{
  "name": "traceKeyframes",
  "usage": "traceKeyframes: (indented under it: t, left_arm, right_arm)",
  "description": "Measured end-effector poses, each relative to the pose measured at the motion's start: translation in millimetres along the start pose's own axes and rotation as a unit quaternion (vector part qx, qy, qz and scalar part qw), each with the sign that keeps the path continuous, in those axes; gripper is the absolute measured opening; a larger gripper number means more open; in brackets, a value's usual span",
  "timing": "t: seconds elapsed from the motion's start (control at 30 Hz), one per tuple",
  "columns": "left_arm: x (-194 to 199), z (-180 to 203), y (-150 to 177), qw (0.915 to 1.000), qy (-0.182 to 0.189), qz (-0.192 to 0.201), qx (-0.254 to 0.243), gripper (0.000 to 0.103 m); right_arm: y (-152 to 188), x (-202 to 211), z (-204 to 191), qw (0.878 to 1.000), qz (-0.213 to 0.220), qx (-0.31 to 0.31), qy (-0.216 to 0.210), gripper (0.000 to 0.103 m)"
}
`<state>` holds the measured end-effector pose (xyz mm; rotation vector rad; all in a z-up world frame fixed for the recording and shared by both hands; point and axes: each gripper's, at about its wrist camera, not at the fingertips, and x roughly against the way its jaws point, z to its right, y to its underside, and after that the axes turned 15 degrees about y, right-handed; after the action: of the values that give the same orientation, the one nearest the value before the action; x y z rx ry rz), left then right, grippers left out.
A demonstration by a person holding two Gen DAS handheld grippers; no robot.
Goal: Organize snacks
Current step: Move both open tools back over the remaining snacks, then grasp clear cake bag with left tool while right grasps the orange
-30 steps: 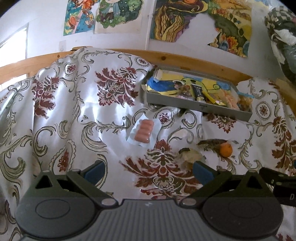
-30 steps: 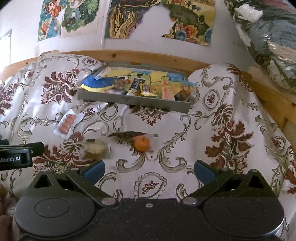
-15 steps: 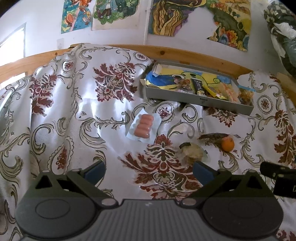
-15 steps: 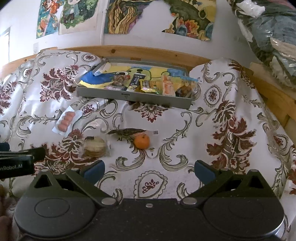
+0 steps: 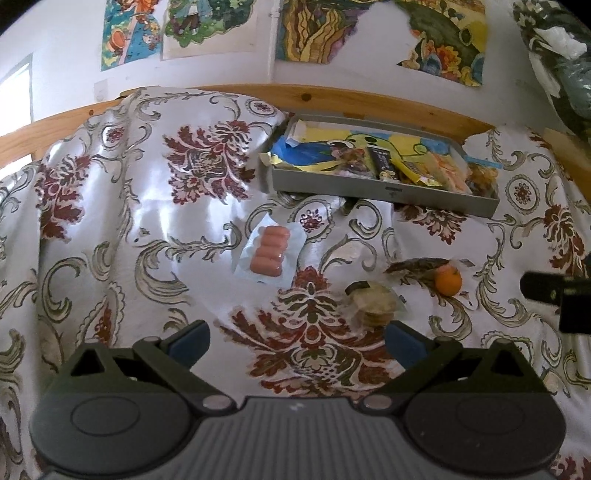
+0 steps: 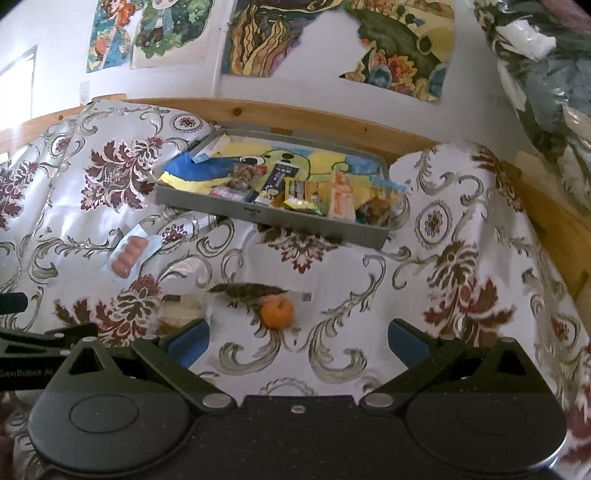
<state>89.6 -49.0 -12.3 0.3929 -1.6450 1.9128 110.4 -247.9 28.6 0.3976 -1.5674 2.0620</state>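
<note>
1. The left gripper (image 5: 297, 341) hovered above the patterned cloth (image 5: 147, 229), its blue-padded fingers spread wide with nothing between them.
2. The right gripper (image 6: 297, 341) was likewise wide open and empty, held over the near part of the cloth.
3. A grey tray (image 6: 295, 221) sat at the far edge of the cloth, against the wooden rail (image 6: 314, 118), with several snack packets packed along its near wall.
4. A sealed pack of sausages (image 5: 269, 254) lay flat on the cloth, near the tray's left end but apart from it.
5. A clear bag of round crackers (image 5: 375, 301) lay on the near side, close to the left gripper's right finger.
6. A small orange (image 6: 277, 313) rested just beside a dark mottled packet (image 6: 247, 290), between the crackers and the cloth's right side.
7. Colourful posters (image 5: 314, 33) hung on the wall behind the rail.
</note>
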Motion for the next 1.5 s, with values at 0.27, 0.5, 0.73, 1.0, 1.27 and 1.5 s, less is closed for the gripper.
traceKeyframes:
  t: [0.27, 0.5, 0.73, 1.0, 1.27, 1.5]
  left_arm:
    - [-15.1, 7.9, -5.4, 0.9998, 0.014, -0.006, -0.010, 0.103]
    - [-34.5, 18.6, -8.0, 0.9990, 0.032, -0.017, -0.027, 0.103]
    - [-62.1, 25.9, -10.4, 0.9978, 0.046, -0.035, -0.031, 0.103]
    - [-90.8, 26.0, -14.6, 0.9967, 0.044, -0.056, -0.037, 0.103]
    - [-106.2, 23.0, -15.1, 0.9963, 0.038, -0.066, -0.039, 0.103]
    - [-112.8, 19.7, -15.8, 0.9957, 0.046, -0.071, -0.037, 0.103]
  right_arm:
    - [-8.6, -22.0, 16.5, 1.000, 0.004, 0.015, -0.025, 0.102]
    - [-11.3, -46.2, 23.6, 0.997, 0.027, 0.043, -0.065, 0.102]
    - [-9.5, -78.9, 18.7, 0.994, 0.017, 0.053, -0.096, 0.097]
    - [-3.1, -115.4, 0.5, 0.990, -0.027, 0.057, -0.124, 0.088]
    - [-0.3, -140.3, -9.2, 0.988, -0.056, 0.049, -0.135, 0.080]
    - [3.1, -151.0, -17.6, 0.986, -0.062, 0.054, -0.144, 0.071]
